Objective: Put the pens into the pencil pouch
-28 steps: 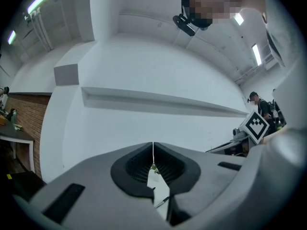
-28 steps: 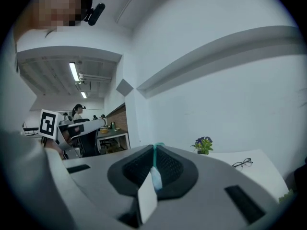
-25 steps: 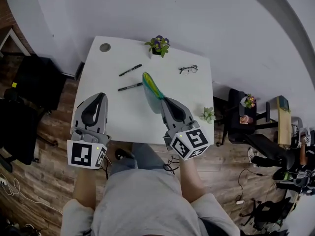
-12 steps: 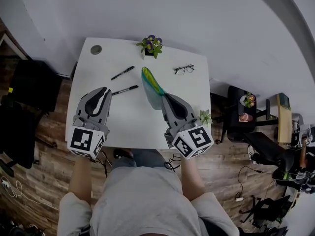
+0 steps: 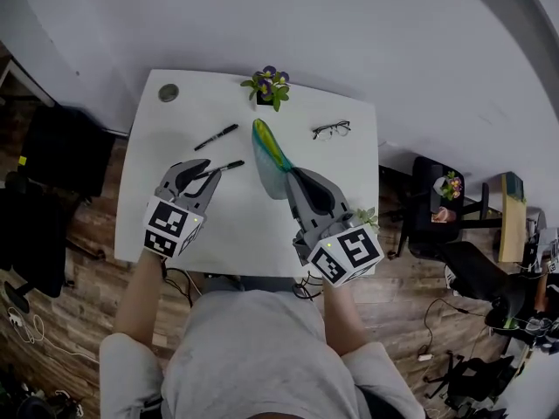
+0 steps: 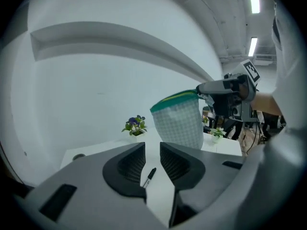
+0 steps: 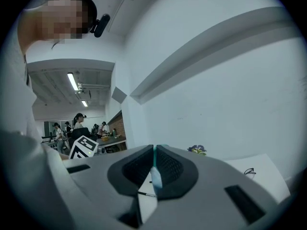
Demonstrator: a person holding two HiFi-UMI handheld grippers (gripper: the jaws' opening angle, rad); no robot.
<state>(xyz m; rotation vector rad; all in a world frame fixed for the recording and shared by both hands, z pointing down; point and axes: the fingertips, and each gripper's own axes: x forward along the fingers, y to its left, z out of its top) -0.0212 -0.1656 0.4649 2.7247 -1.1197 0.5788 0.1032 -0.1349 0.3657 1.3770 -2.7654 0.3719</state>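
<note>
Two black pens lie on the white table (image 5: pixel 166 147). The far pen (image 5: pixel 217 136) is at the back left; the near pen (image 5: pixel 224 168) lies right at my left gripper's tips. My left gripper (image 5: pixel 203 174) is open, its jaws either side of that pen's end; in the left gripper view the pen (image 6: pixel 149 176) shows in the gap of the gripper (image 6: pixel 152 159). A green-and-yellow mesh pencil pouch (image 5: pixel 270 154) hangs upright above the table, with my right gripper (image 5: pixel 295 180) shut on its edge (image 7: pixel 154 169).
A potted purple flower (image 5: pixel 270 84) stands at the table's back edge, with glasses (image 5: pixel 331 130) to its right. A small succulent (image 5: pixel 367 217) sits at the right edge and a round grommet (image 5: pixel 169 92) at the back left corner. Chairs stand on the wood floor around the table.
My left gripper has moved forward and to the right, up to the near pen. The right gripper has kept the pouch held upright in about the same place.
</note>
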